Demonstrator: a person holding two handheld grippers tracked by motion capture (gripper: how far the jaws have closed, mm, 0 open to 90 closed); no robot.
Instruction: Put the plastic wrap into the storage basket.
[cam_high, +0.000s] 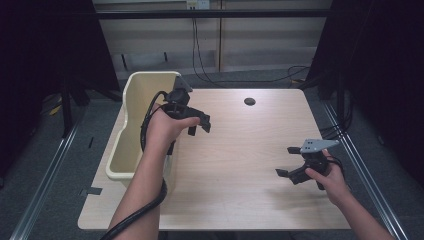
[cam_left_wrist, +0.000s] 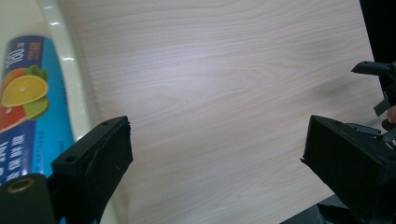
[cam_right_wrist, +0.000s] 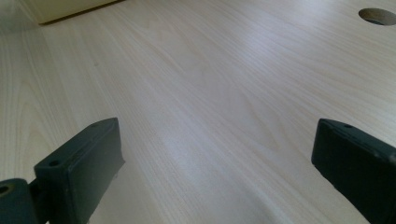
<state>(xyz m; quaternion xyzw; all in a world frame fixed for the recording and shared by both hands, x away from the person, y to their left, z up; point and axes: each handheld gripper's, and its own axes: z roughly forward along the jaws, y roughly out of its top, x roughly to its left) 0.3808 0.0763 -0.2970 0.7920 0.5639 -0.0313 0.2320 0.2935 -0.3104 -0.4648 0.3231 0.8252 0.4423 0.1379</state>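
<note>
Lying in the bin (cam_left_wrist: 81, 100), a printed box (cam_left_wrist: 28, 107).

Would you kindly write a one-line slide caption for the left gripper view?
Open left gripper above the wooden table, beside a cream bin holding a blue fruit-printed box.

The table (cam_high: 235, 165) was a pale wood-grain top with rounded corners, standing on a grey floor (cam_high: 60, 165), and a small dark round hole (cam_high: 249, 101) sat in it near the far edge. A cream plastic bin (cam_high: 131, 107) lay directly on its left side, the near end reaching the table's left edge. Inside the bin, in the left gripper view, lay a blue box (cam_left_wrist: 28, 107) printed with citrus slices.
</note>
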